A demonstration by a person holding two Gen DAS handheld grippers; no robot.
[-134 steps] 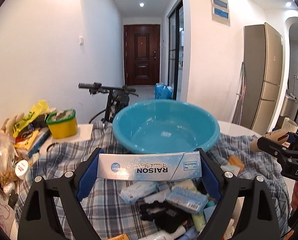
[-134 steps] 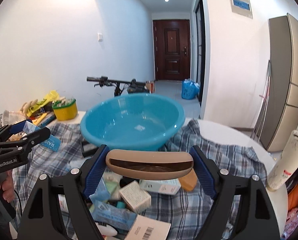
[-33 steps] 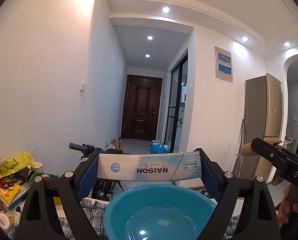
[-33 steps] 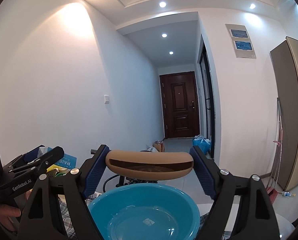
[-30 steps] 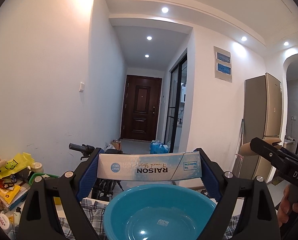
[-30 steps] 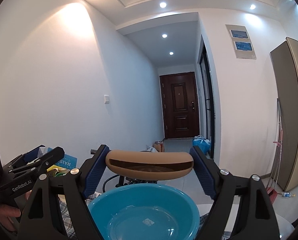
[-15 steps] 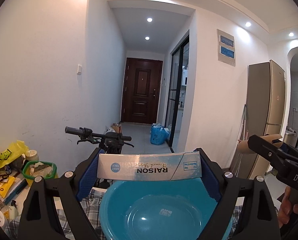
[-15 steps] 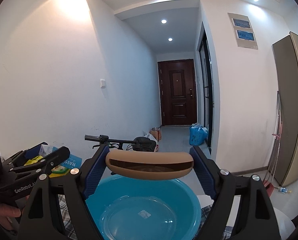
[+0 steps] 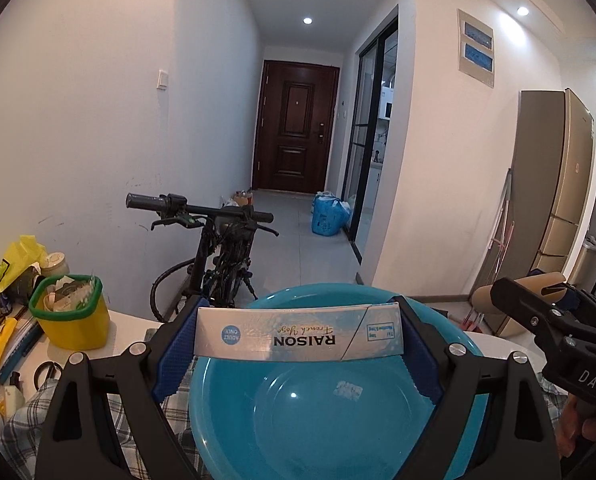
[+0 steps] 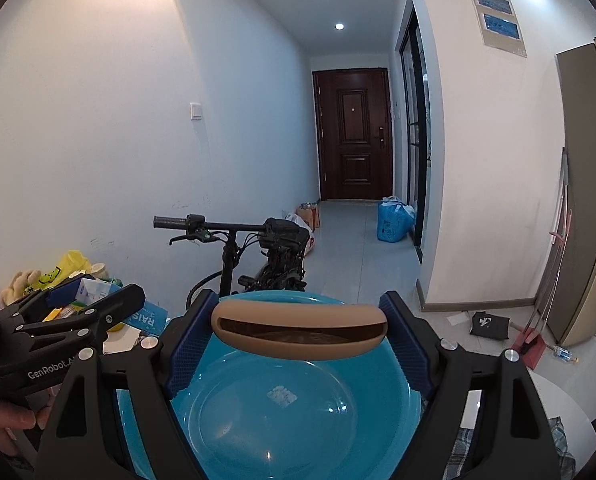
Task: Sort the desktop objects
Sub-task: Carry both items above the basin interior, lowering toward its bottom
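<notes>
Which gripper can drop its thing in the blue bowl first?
Either, about equally. The left gripper holds the box above the bowl; the right gripper holds the tan case above it too.

Long, flat silver-and-pale-blue cardboard box [image 9: 298, 338], printed "RAISON" in black with a round blue "ADULT ONLY" mark; the lettering reads upside down. It lies level and crosswise, clamped at both short ends between blue ribbed pads, above the near part of the basin. Elongated tan case of smooth plastic with rounded ends and a dark brown band along its side [image 10: 298, 330], likewise level and crosswise, gripped at both ends above the basin. Round turquoise plastic basin [image 9: 298, 420], upright on the checked cloth of the table, glossy inside, with a small pale label on its floor.
</notes>
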